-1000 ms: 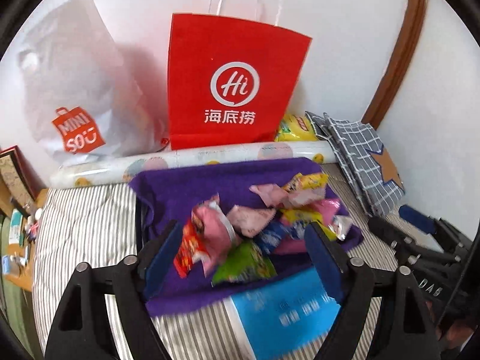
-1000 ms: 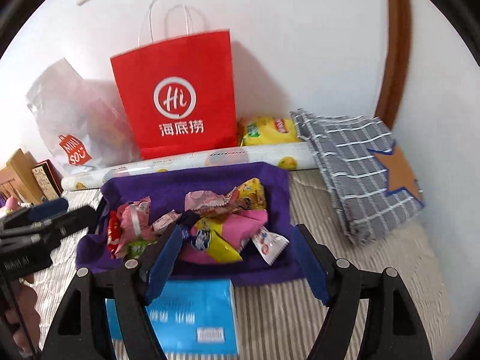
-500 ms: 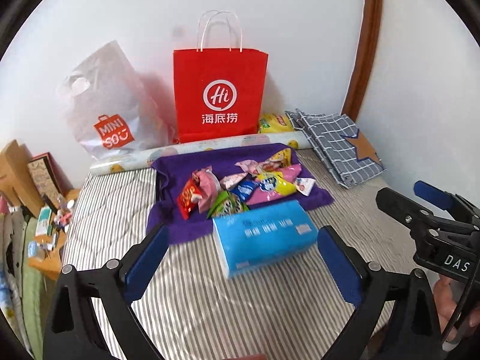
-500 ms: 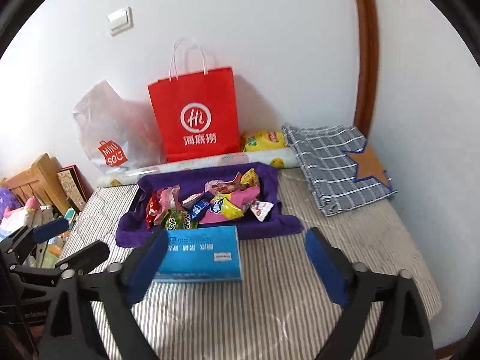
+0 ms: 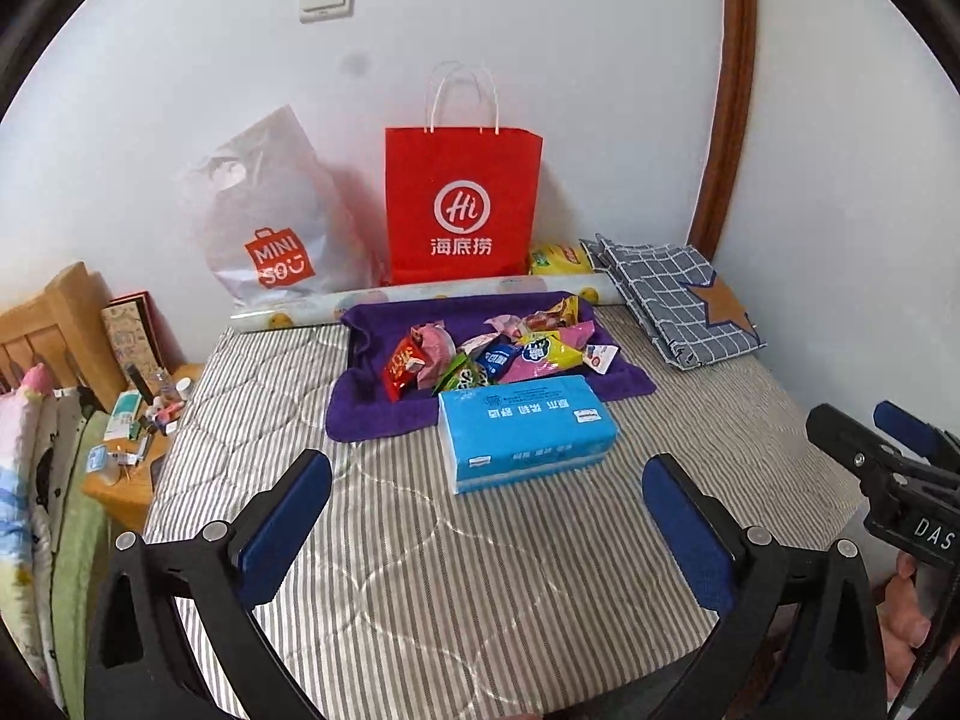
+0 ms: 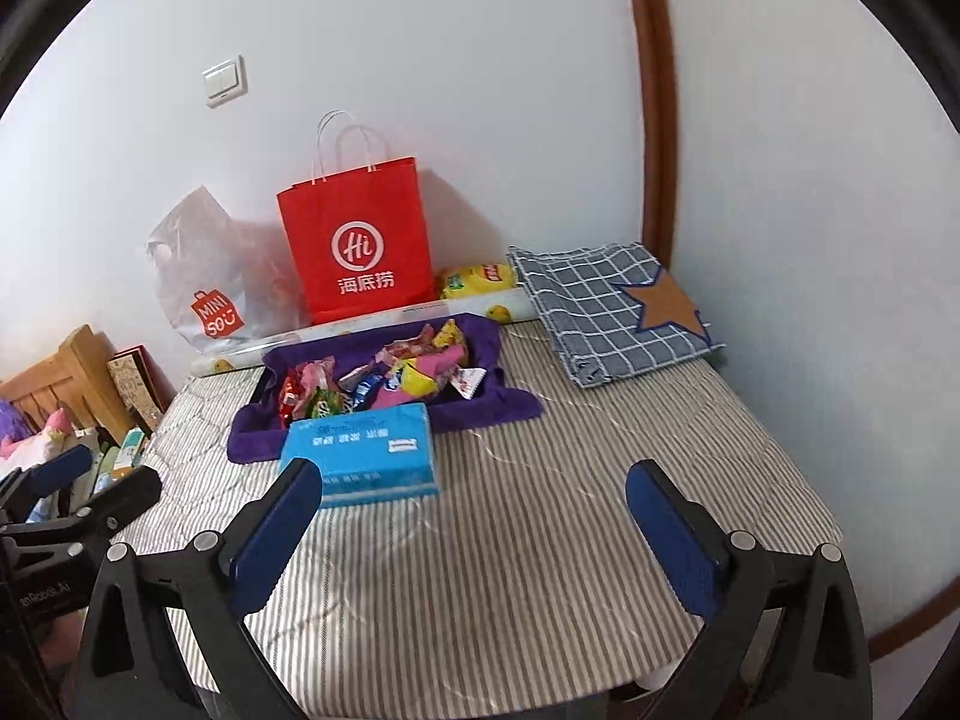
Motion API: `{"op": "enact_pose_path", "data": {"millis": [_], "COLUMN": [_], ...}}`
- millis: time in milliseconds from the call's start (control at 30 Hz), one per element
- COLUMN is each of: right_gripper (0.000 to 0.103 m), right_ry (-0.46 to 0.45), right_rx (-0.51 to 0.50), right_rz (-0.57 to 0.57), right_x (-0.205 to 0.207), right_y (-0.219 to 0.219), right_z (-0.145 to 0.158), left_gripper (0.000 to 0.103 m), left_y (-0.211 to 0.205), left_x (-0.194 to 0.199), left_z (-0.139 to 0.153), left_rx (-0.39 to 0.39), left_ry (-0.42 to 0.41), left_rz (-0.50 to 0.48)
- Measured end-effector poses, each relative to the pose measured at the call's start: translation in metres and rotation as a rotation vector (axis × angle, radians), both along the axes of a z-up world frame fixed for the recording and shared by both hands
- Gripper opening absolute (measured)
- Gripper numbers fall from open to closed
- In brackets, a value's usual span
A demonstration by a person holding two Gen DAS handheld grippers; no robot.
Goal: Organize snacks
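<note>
The left gripper [image 5: 486, 501] hangs over the striped mattress [image 5: 480, 570] with its 2 blue pads spread wide and nothing between them; its jaws have just been opening. The right gripper [image 6: 471, 507] is likewise released, jaws just opened, empty, above the same striped surface.

In the left wrist view, the snack packets [image 5: 498, 351] lie heaped at 12 o'clock from the left gripper, on a purple towel [image 5: 372, 414] draped over a shallow tray. A blue tissue pack [image 5: 525, 429] sits just in front of the towel's near edge, touching it. Behind the towel lies a patterned roll [image 5: 312, 309] along the wall, and behind that stand a red paper bag [image 5: 462, 204] and, at 11 o'clock, a translucent Miniso plastic bag [image 5: 270, 222]. A yellow chip bag [image 5: 558, 258] lies beside the red bag. At 1 o'clock a folded grey checked cloth [image 5: 666, 294] with a brown star rests against the wall. The right gripper's fingers [image 5: 864, 444] show at 3 o'clock, well apart from the snacks.
</note>
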State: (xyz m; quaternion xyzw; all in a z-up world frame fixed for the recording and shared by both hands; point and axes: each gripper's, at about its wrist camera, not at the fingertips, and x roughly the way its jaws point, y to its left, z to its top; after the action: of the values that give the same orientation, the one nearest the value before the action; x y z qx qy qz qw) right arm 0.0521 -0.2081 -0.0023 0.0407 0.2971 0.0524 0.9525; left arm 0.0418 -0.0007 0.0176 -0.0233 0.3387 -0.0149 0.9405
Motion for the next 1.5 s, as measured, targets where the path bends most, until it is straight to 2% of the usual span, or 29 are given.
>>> {"op": "enact_pose_path", "data": {"millis": [133,367,1500], "right_gripper": [0.103,0.103,0.103], "right_ry": [-0.002,-0.014,-0.034], "right_rx": [0.003,-0.055,-0.044], "right_rz": [-0.003,-0.021,-0.016], "right_x": [-0.010,-0.021,-0.030], "right_y": [-0.003,0.000,0.004], "right_z": [-0.001,-0.002,0.003], "left_gripper": [0.102,0.102,0.102], "left_y": [-0.002,0.001,0.002], "left_x": [-0.007,-0.014,-0.018], "left_z": [0.003,0.007,0.010], "left_rx": [-0.008,-0.033,-0.043], "left_ry": [-0.011,-0.024,-0.020], "left_rz": [0.008,0.025,0.028]}}
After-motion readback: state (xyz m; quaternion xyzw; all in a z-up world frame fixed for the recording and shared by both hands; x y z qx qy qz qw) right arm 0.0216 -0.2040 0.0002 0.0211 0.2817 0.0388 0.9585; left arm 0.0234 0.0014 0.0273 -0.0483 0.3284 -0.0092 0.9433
